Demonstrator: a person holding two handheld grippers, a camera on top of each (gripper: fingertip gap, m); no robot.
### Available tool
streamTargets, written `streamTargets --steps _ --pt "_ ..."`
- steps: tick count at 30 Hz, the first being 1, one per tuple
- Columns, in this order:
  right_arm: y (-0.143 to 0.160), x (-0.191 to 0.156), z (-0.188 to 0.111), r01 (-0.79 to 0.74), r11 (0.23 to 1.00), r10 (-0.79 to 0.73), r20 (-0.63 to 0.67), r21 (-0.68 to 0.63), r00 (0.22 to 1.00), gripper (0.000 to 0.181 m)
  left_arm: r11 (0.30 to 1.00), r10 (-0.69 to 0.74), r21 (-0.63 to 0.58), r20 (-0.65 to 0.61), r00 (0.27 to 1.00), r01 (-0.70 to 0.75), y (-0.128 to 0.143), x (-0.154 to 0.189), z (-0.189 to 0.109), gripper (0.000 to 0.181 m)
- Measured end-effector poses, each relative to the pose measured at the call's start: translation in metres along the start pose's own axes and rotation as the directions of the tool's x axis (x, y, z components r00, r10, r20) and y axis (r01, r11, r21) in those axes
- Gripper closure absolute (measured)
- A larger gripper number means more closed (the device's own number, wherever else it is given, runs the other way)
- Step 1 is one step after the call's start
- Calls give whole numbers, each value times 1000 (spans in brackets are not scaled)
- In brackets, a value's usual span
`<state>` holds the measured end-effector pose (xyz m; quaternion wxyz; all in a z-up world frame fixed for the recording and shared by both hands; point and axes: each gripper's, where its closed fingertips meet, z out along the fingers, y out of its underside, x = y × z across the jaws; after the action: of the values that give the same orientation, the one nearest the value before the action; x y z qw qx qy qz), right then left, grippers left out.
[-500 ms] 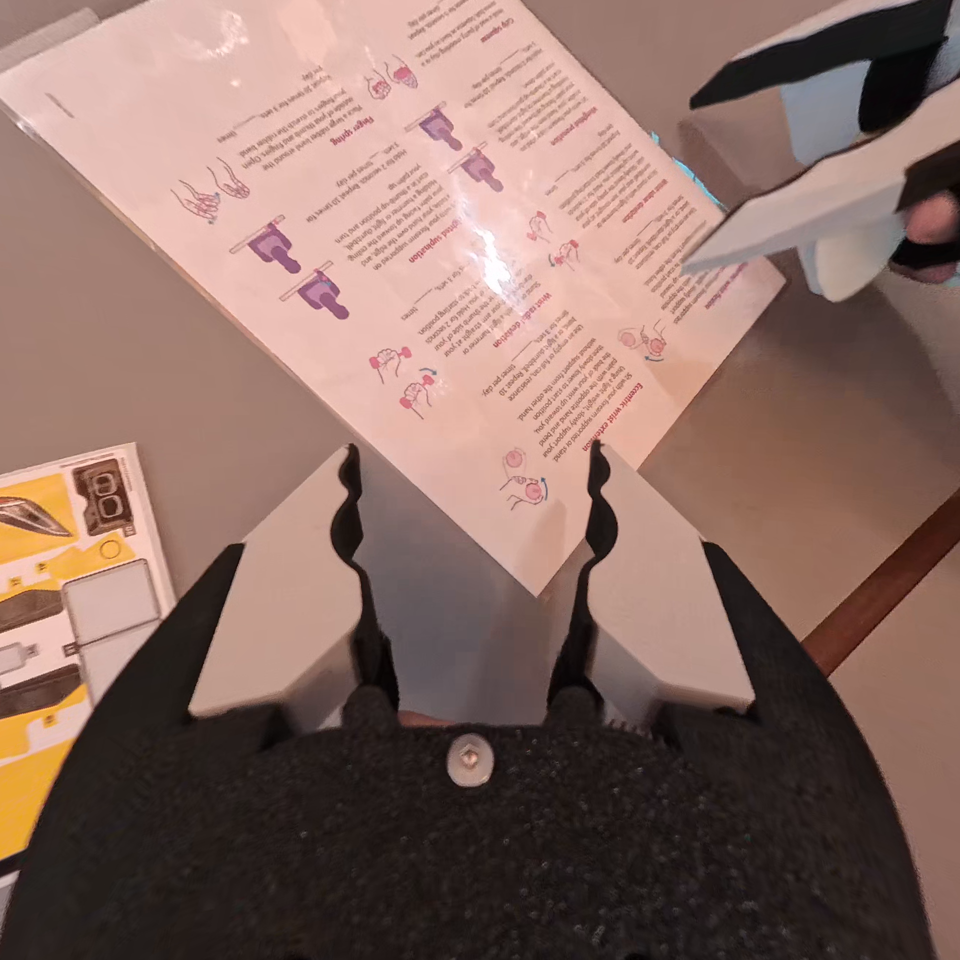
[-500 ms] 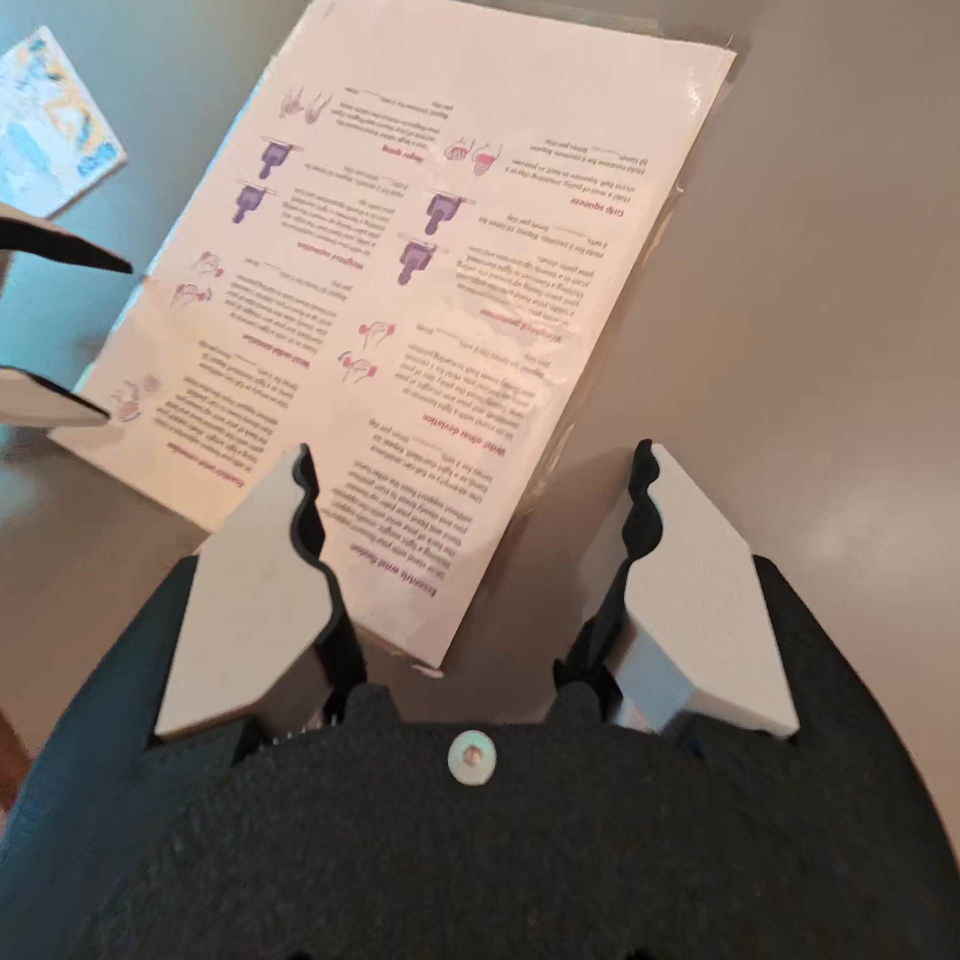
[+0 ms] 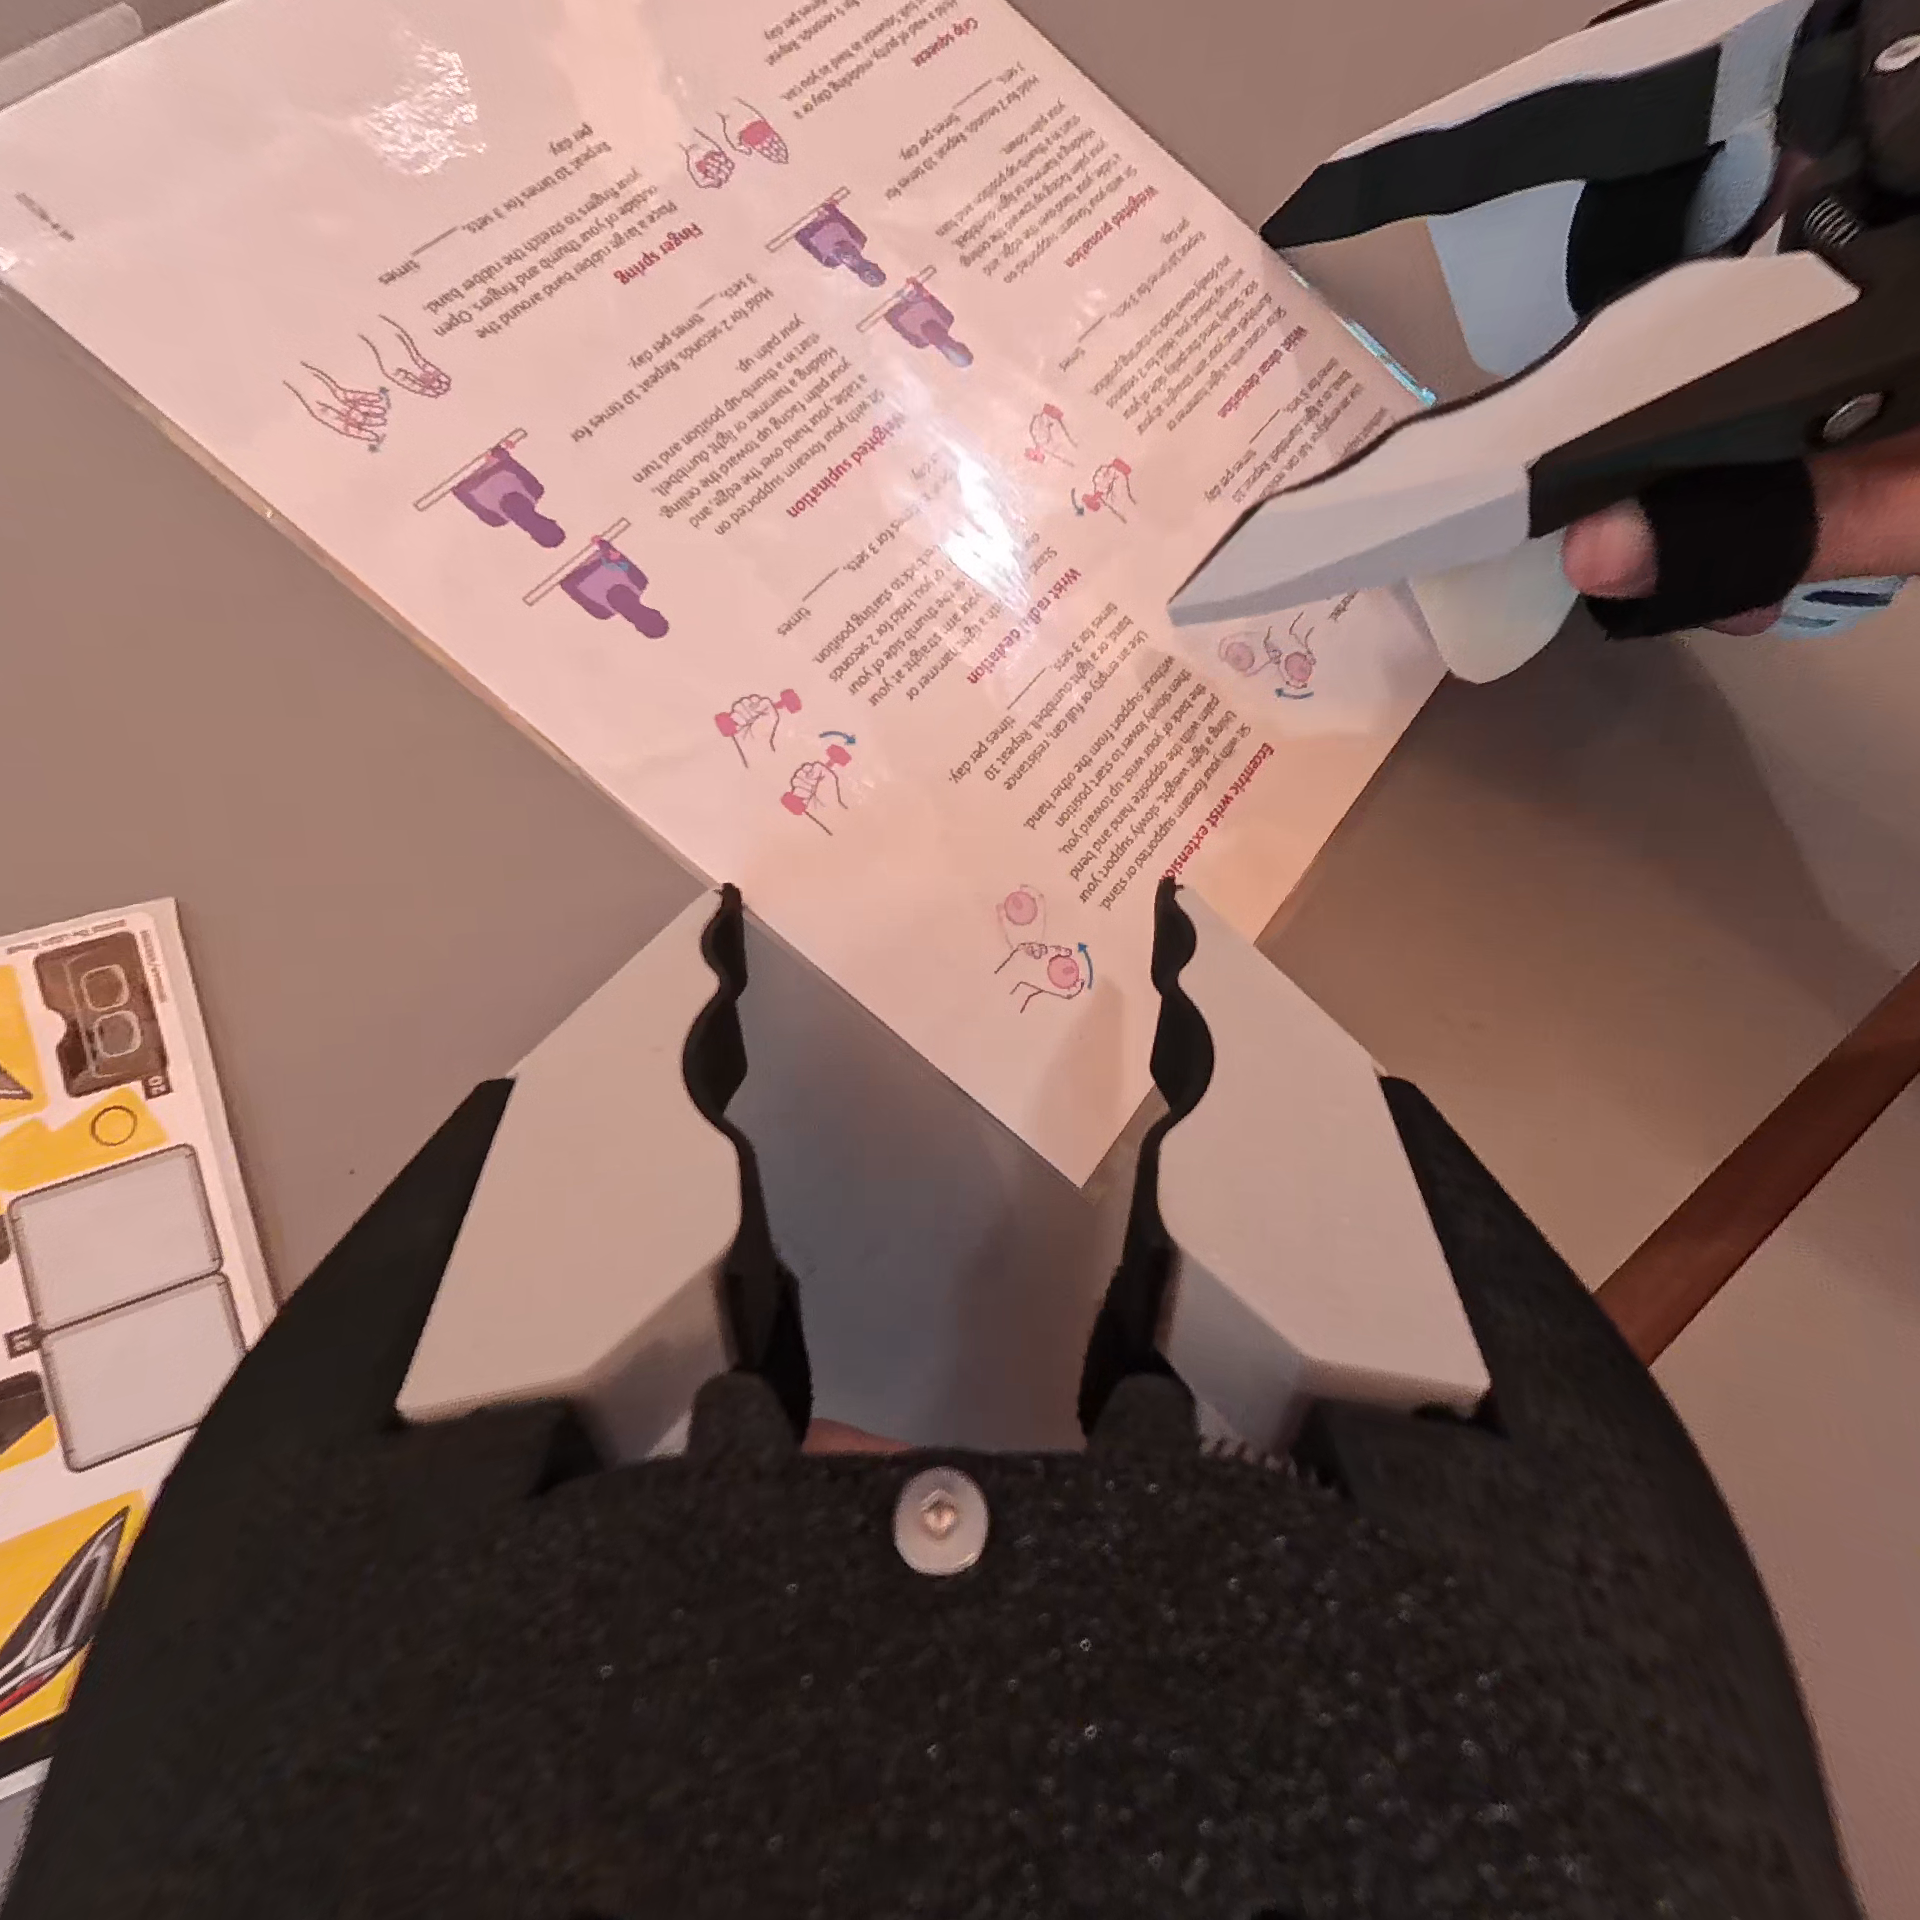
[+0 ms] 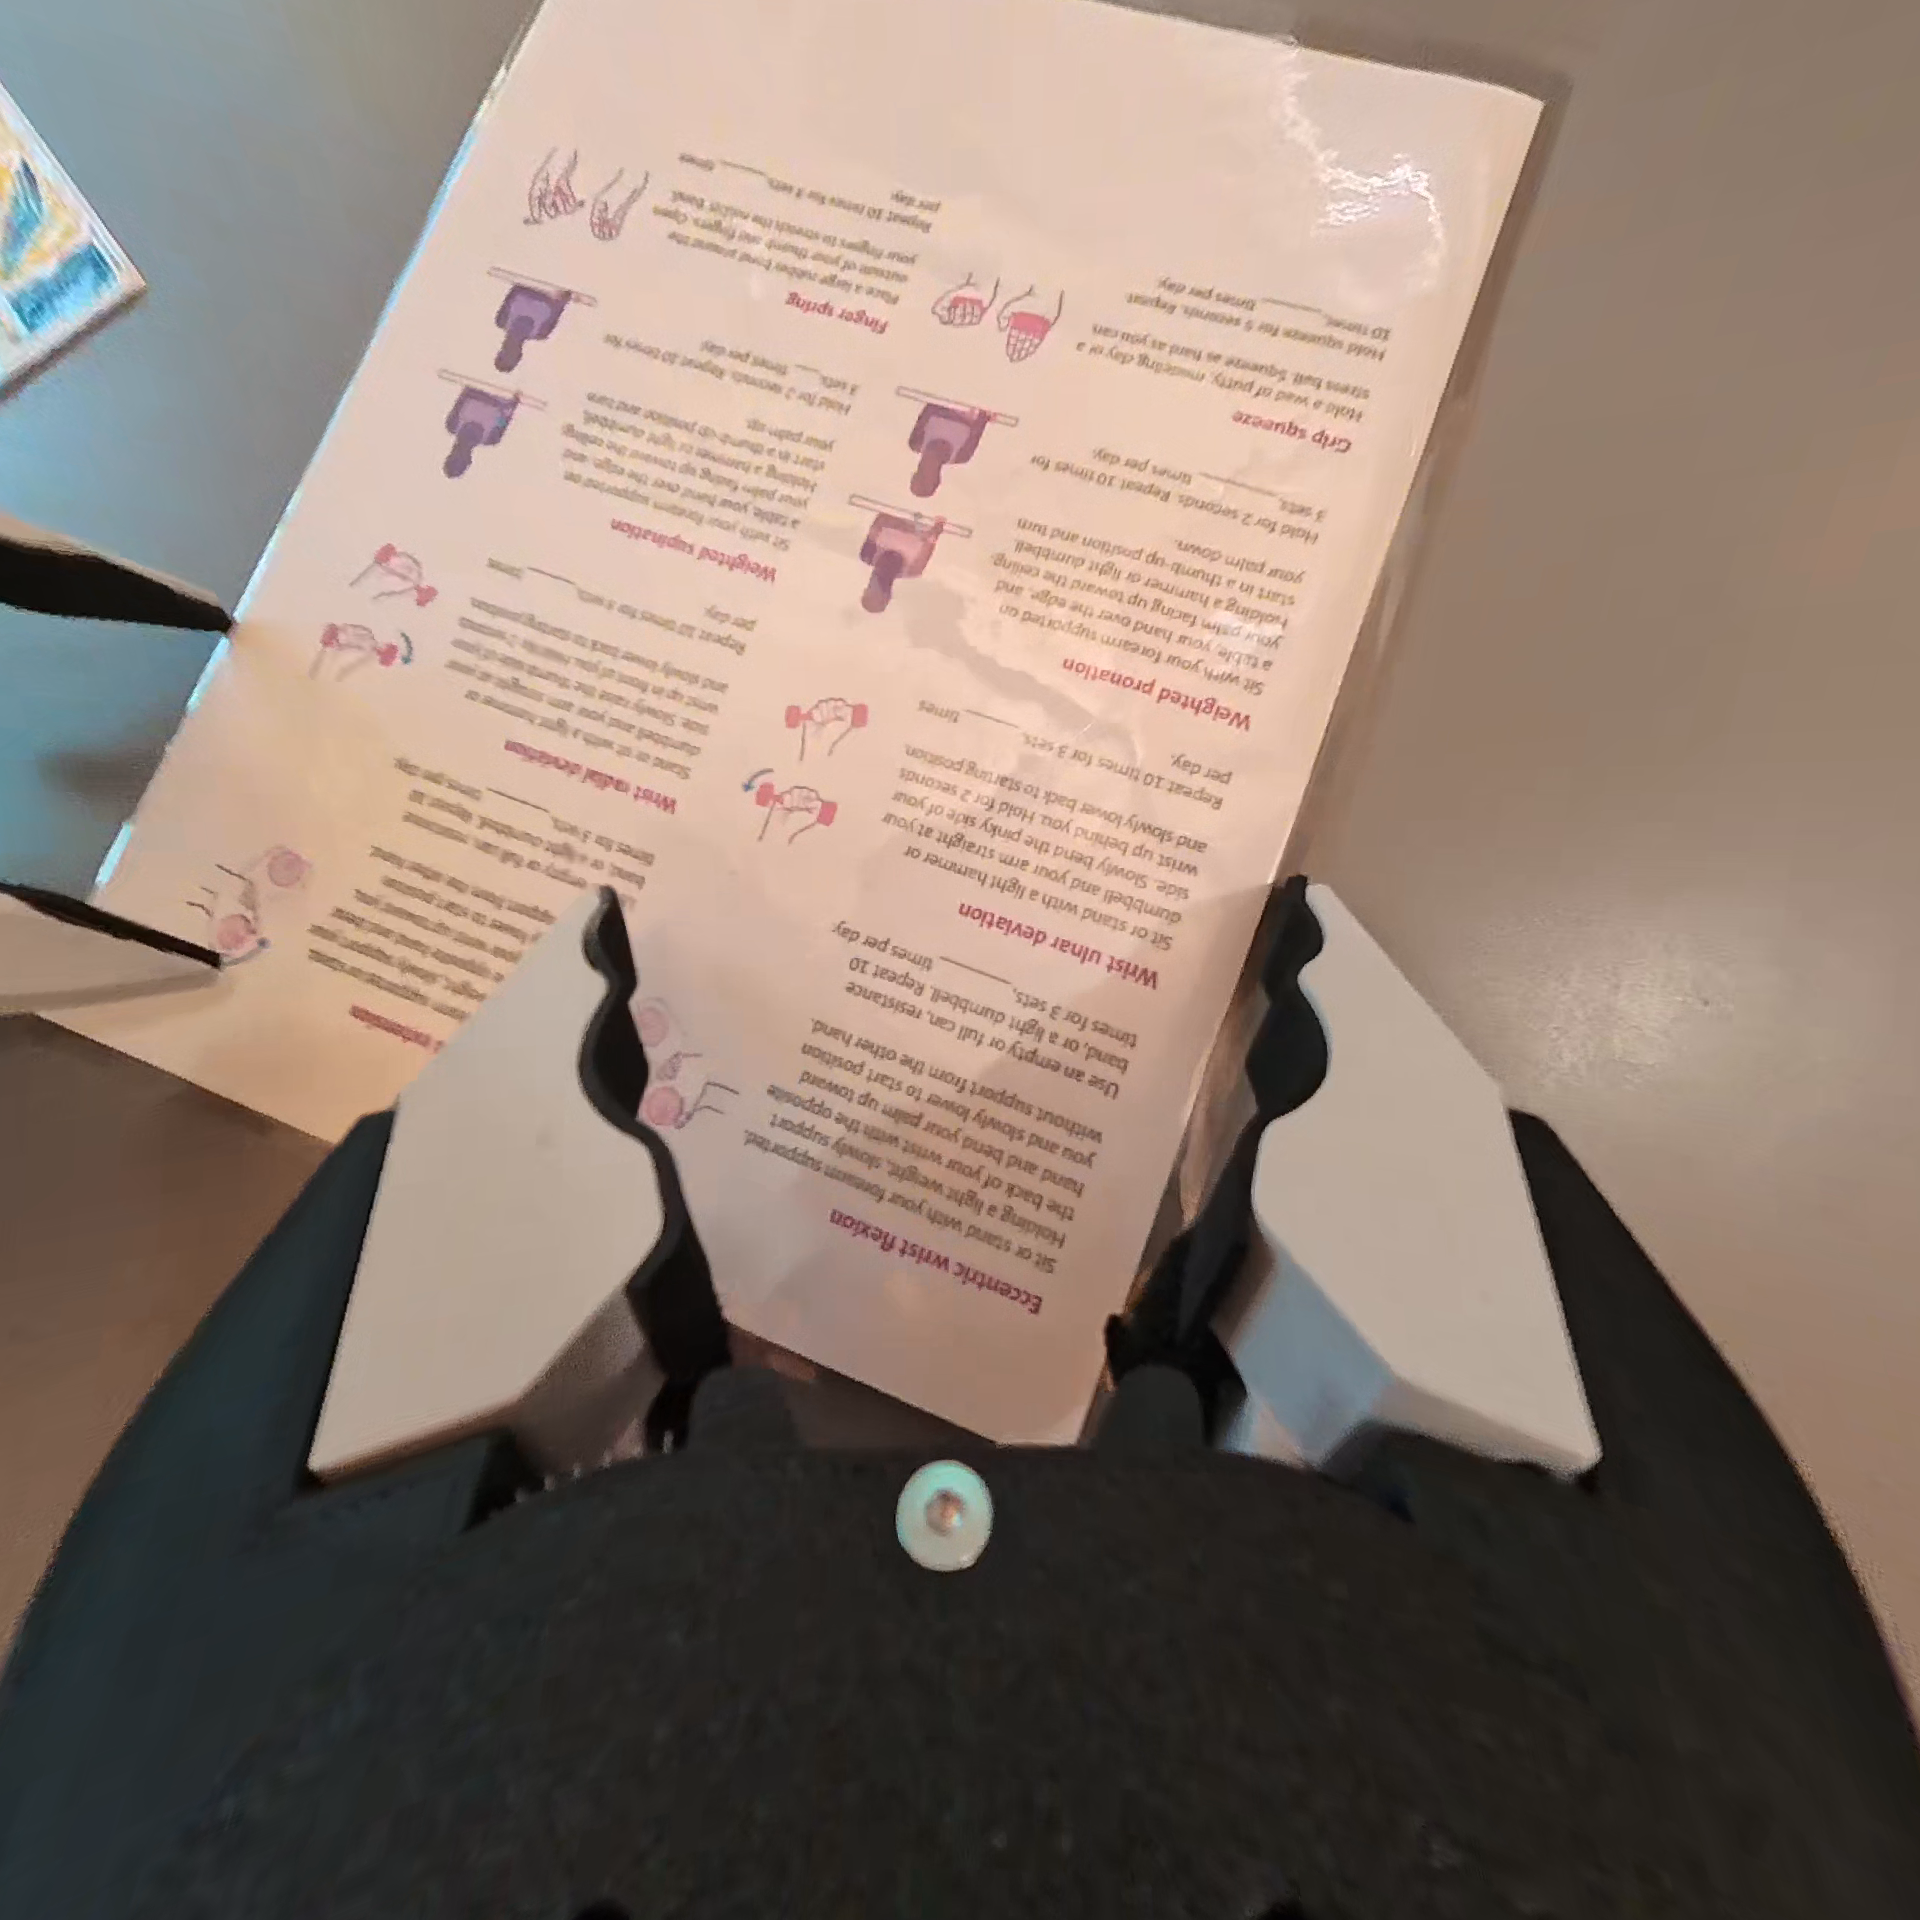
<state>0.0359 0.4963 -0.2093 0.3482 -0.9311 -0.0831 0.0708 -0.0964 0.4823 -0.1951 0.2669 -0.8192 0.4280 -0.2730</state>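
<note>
A printed sheet [image 3: 831, 436] with small hand drawings lies in a glossy clear sleeve on the grey table [image 3: 260, 675]. My left gripper [image 3: 945, 904] is open and empty, with the sheet's near corner between its fingers. My right gripper [image 4: 951, 899] is open and empty, and another corner of the sheet [image 4: 1039, 727] reaches deep between its fingers. The right gripper also shows in the left wrist view [image 3: 1226, 426], hovering over the sheet's right edge and held by a gloved hand [image 3: 1704, 551]. The left gripper shows at the left edge of the right wrist view [image 4: 218, 790].
A yellow and white cut-out card [image 3: 104, 1247] lies on the table to the left of my left gripper. The table's brown wooden edge [image 3: 1766, 1143] runs at the right. A colourful card [image 4: 52, 239] lies far left in the right wrist view.
My right gripper has moved forward over the sheet, so the sheet's corner now lies between its fingers. My left gripper has hardly moved.
</note>
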Motion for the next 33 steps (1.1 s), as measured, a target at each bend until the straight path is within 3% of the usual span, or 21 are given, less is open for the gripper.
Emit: streamTargets --steps 16,21,26,28,33 --pt "-13 -9 -12 -225 974 211 231 38 950 76 999 32 -14 56 998 -31 5 -8 -3 102" --pt "-17 -21 -12 -313 950 281 379 24 882 105 1000 31 -3 29 999 -31 4 -3 -2 103" --pt "-19 -28 -12 -318 948 284 413 16 865 99 998 63 4 72 995 -64 5 -6 0 112" --pt "-24 -37 -16 -390 921 343 497 -10 797 91 997 78 13 108 991 -80 5 -9 1 113" --pt "-28 -39 -23 -520 852 441 625 -65 645 97 993 111 8 166 980 -114 7 -12 1 112"
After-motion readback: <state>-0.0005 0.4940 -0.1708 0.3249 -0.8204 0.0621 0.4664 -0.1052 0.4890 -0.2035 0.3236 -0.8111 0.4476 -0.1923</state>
